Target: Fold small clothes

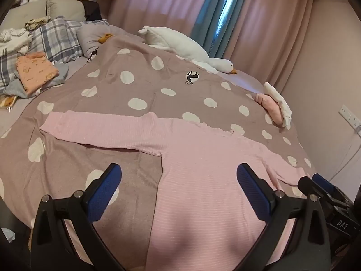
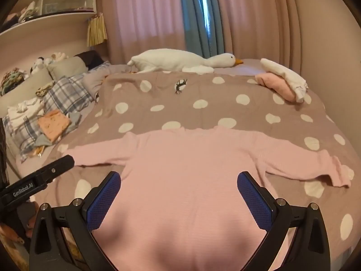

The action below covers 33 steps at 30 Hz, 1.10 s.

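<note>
A pink long-sleeved top (image 1: pixel 198 164) (image 2: pixel 185 171) lies flat on the dotted mauve bedspread (image 1: pixel 140 83) (image 2: pixel 203 113), sleeves spread to both sides. My left gripper (image 1: pixel 179 174) hovers open over the top's left side near the hem, with nothing between its blue pads. My right gripper (image 2: pixel 179 180) is open too, above the middle of the top's lower body. The right gripper shows at the right edge of the left wrist view (image 1: pixel 325 187). The left gripper's black finger (image 2: pixel 45 176) pokes in at the left of the right wrist view.
Two folded garments, pink and white (image 1: pixel 275 106) (image 2: pixel 284 81), sit at the bed's far right. A white goose plush (image 1: pixel 187 47) (image 2: pixel 180 61) lies along the far edge. Pillows and a pile of clothes (image 1: pixel 36 72) (image 2: pixel 52 126) fill the left. Curtains hang behind.
</note>
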Each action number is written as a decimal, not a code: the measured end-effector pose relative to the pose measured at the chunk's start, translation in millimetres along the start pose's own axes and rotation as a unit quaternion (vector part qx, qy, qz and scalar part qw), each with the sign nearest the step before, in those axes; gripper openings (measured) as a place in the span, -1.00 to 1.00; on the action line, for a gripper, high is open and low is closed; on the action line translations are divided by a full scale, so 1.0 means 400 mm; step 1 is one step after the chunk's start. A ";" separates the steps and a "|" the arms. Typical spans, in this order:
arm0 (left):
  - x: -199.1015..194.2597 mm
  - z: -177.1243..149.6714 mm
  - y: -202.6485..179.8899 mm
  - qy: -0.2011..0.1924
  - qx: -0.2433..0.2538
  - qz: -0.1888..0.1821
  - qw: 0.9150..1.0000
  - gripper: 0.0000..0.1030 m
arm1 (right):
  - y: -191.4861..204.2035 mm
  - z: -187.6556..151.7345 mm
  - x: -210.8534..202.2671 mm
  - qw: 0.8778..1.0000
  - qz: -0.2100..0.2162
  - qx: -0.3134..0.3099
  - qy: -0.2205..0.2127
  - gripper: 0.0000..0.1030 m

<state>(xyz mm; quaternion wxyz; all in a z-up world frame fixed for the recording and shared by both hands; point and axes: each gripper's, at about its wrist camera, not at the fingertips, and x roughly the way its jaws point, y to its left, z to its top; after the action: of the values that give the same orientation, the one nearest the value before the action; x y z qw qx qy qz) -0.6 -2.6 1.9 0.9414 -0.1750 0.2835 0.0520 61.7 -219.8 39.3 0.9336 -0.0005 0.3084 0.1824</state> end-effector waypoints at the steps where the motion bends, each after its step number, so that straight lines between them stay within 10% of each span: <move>1: -0.002 0.000 -0.004 -0.001 0.000 -0.003 1.000 0.98 | -0.008 -0.003 -0.003 1.000 0.002 0.000 -0.002 0.98; 33: 0.010 -0.026 -0.060 -0.001 0.032 0.005 0.999 0.99 | -0.039 -0.068 -0.003 0.999 -0.003 0.032 -0.005 0.98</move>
<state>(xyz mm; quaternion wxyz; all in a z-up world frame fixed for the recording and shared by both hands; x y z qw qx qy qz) 1.9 -28.7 -1.3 0.9467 -0.1430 0.2847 0.0478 50.4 -237.6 16.2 0.9354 0.0291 0.3088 0.1696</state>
